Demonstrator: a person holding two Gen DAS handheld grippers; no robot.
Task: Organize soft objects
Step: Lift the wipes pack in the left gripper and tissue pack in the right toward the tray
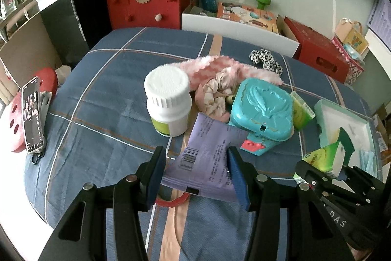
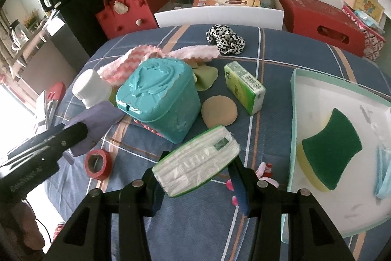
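Note:
My left gripper (image 1: 195, 173) is shut on a purple packet (image 1: 207, 153) with a barcode and holds it above the blue checked cloth (image 1: 102, 114). My right gripper (image 2: 195, 185) is shut on a green-edged tissue pack (image 2: 198, 163), also off the table. The left wrist view shows the right gripper (image 1: 325, 169) at the right edge with the tissue pack (image 1: 322, 157). The right wrist view shows the left gripper (image 2: 78, 136) at the left with the purple packet (image 2: 97, 114). A pink chevron cloth (image 1: 220, 67), a pale scrunchie (image 1: 217, 92) and a leopard scrunchie (image 2: 224, 37) lie farther back.
A teal box (image 2: 158, 94) and a white bottle (image 1: 168, 102) stand mid-table. A second tissue pack (image 2: 244, 86), a tan round pad (image 2: 220, 111) and a red tape roll (image 2: 97, 164) lie nearby. A pale tray (image 2: 317, 85) at right holds a green sponge (image 2: 330, 146). A phone (image 1: 31, 114) lies left.

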